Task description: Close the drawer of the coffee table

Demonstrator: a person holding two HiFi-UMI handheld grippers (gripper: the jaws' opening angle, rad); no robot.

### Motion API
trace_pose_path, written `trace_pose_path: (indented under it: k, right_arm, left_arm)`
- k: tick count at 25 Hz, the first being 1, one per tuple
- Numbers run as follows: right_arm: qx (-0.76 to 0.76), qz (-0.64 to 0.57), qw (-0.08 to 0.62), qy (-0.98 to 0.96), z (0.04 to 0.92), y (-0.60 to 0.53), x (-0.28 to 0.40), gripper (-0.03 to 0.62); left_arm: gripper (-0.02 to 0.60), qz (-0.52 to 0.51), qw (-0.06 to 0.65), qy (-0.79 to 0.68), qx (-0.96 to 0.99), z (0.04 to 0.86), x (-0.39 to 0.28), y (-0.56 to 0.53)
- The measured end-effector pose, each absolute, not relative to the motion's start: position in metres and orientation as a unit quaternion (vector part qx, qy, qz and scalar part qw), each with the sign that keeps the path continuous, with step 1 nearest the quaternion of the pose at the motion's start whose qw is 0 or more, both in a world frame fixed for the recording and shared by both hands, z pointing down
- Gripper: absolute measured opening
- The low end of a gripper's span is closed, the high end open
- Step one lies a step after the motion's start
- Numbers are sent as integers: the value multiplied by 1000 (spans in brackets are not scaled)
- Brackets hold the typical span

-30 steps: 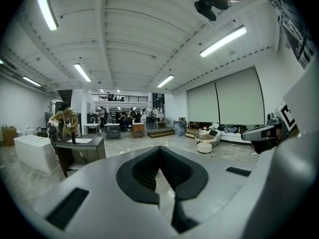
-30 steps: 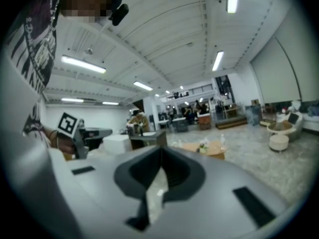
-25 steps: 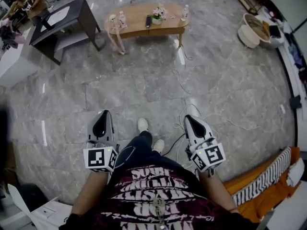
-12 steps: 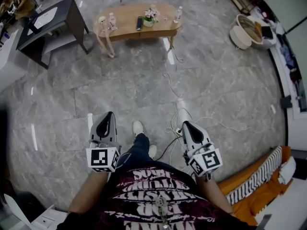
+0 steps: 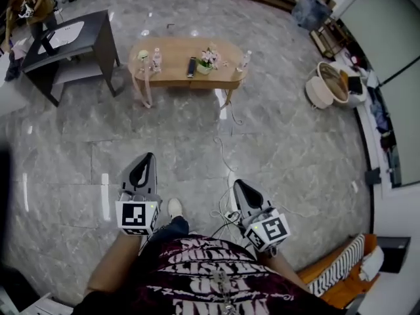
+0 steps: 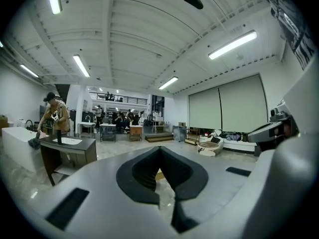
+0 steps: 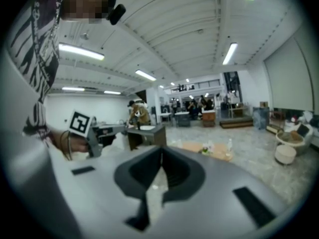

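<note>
The oval wooden coffee table [image 5: 187, 64] stands far ahead on the marble floor, with bottles, a remote and a small flower pot on top. A pale part hangs at its left end [image 5: 142, 84]; I cannot make out the drawer. My left gripper [image 5: 146, 157] and right gripper [image 5: 237, 185] are held level in front of the person's body, well short of the table. Both are shut with nothing between their jaws. The jaws meet closed in the left gripper view [image 6: 160, 149] and in the right gripper view [image 7: 161, 151], where the table [image 7: 209, 150] shows beyond them.
A dark side table [image 5: 79, 41] stands left of the coffee table, with a person [image 5: 29, 5] bent beside it. Cables [image 5: 223, 143] trail across the floor between me and the table. Round baskets [image 5: 325, 87] sit at the right, and an orange and striped couch edge [image 5: 341, 274] at the lower right.
The person has walked forward, so the coffee table sits lower in the head view and nearer. Both grippers stayed shut and empty in front of the body.
</note>
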State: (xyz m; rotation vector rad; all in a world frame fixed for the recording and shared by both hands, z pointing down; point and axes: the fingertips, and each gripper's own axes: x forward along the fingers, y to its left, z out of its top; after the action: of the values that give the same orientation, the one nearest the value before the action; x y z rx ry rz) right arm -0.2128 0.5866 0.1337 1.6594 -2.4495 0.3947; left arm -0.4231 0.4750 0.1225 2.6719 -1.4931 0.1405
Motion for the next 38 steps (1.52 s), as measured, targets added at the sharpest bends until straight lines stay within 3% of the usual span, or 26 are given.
trace_pose_path:
  k: [5, 14, 31, 38]
  right_arm:
    - [530, 132, 103, -831, 139, 562, -232, 35]
    - [560, 100, 86, -818, 123, 532, -211, 35]
    - [587, 155, 32, -794, 149, 472, -93, 35]
    - [571, 133, 9, -810, 132, 411, -49, 35]
  left_arm:
    - [21, 36, 77, -478, 874, 142, -427, 463]
    - [21, 47, 45, -475, 878, 133, -425, 452]
    - [21, 71, 73, -446, 889, 137, -300, 374]
    - [21, 76, 42, -460, 884, 117, -253, 321]
